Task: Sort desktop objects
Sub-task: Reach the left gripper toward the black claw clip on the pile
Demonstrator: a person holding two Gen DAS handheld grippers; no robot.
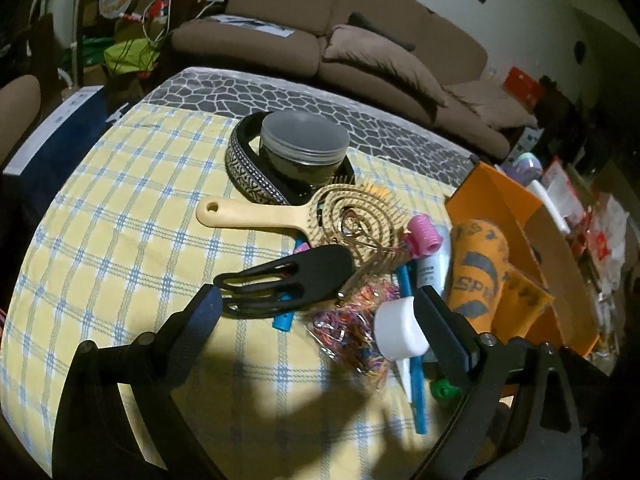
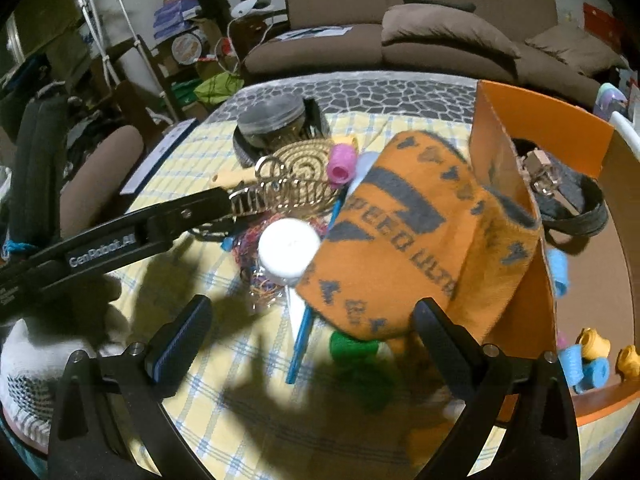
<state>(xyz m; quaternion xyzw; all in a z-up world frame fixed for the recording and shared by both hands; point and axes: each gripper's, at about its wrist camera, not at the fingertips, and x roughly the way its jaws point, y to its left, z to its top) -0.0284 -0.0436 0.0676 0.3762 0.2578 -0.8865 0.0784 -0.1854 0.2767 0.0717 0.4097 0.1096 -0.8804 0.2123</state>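
Observation:
A heap of hair items lies on the checked cloth (image 1: 120,208). In the left wrist view my left gripper (image 1: 320,316) stands open just above a black hair clip (image 1: 288,276), a bag of coloured rubber bands (image 1: 352,328) and a white-capped bottle (image 1: 400,332); its pads touch none of them. Behind these lie a wooden spiral brush (image 1: 280,212), a gold clip (image 1: 360,236) and a pink roller (image 1: 424,236). My right gripper (image 2: 316,330) is open, with the low end of an orange printed cloth roll (image 2: 412,240) between its fingers. The roll leans on the orange box (image 2: 540,120). A green roller (image 2: 352,348) lies under it.
A lidded jar (image 1: 304,140) stands inside a patterned band (image 1: 248,168) at the back. The orange box holds a grey belt (image 2: 580,208) and blue and yellow rollers (image 2: 588,360). A gloved hand (image 2: 36,356) holds the left gripper (image 2: 140,232). A brown sofa (image 1: 360,40) is behind the table.

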